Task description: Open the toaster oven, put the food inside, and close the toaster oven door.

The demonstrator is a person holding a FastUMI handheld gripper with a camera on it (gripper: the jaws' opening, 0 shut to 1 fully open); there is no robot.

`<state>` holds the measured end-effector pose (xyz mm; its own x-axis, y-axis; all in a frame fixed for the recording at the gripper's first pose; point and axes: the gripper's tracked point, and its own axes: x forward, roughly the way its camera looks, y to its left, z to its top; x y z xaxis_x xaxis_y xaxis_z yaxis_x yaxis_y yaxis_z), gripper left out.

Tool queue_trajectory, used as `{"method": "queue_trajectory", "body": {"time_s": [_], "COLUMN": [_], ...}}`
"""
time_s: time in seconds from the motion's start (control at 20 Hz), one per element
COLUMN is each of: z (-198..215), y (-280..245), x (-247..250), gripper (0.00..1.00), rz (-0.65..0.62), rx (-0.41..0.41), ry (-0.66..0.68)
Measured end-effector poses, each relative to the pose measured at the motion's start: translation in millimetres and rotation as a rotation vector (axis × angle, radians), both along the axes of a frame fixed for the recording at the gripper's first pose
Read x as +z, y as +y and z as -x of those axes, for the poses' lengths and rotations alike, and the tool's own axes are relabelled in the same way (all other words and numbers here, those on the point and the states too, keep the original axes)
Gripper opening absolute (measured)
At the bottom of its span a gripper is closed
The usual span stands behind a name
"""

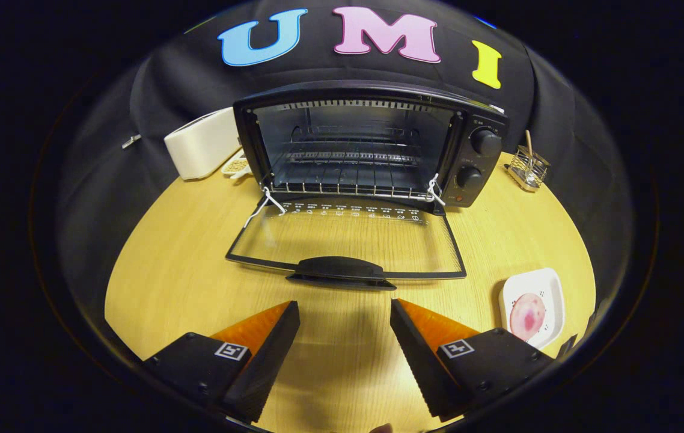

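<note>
Wooden bench (198,288) carries a black toaster oven (372,144), its glass door (345,240) folded flat, rack bare. Pink food (527,317) sits on a white plate (552,288) beside the right finger. The tool (345,316) gapes wide, holding nothing.

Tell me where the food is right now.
In the gripper view the food lies on a white plate on the table, right of the open gripper, near the oven's lowered door.

The boxy metal toaster oven (372,144) is black, on a pale yellow wood-grain table (186,270). A pink round food piece (527,317) lies on a white square plate (549,285). The gripper (345,313), spread wide with nothing between its fingers, has orange-and-black fingers (264,337).
</note>
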<state>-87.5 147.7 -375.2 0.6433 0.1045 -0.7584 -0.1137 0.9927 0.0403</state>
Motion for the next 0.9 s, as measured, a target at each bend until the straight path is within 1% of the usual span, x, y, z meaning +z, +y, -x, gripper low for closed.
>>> {"method": "queue_trajectory", "body": {"time_s": [0.15, 0.25, 0.45, 0.6, 0.75, 0.85, 0.9], "z": [3, 3, 12, 13, 12, 12, 12], "y": [-16, -36, -94, -142, -202, -245, -265], "x": [33, 54, 80, 90, 87, 77, 70], "gripper": [1.00, 0.99, 0.99, 0.99, 1.00, 1.00, 1.00], "rz": [-0.030, -0.043, -0.037, -0.074, -0.053, -0.034, -0.032], "rx": [0.063, 0.095, 0.145, 0.139, 0.138, 0.117, 0.094], "ry": [-0.001, 0.005, 0.087, 0.151, 0.199, 0.242, 0.274]}}
